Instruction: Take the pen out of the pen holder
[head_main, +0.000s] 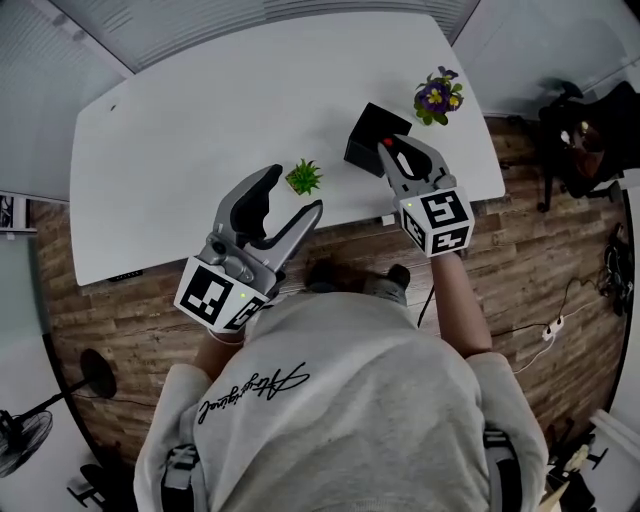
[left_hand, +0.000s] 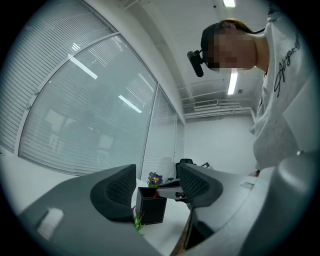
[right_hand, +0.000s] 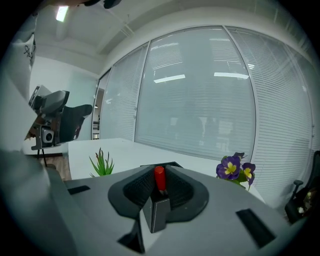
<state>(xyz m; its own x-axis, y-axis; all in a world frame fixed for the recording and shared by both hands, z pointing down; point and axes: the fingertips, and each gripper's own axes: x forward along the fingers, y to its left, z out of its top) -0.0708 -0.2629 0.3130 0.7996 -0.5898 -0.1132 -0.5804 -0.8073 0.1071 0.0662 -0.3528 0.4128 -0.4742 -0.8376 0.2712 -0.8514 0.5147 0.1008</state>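
Held right gripper (head_main: 388, 152) tipped down, jaws clamped on pen (right_hand: 159, 176), holder (head_main: 364, 140) just beneath; left gripper (head_main: 295, 190) level, jaws apart, empty.

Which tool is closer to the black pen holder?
Right. The right tool sits at the pen holder, gripping the red pen; the left tool is apart, by the plant.
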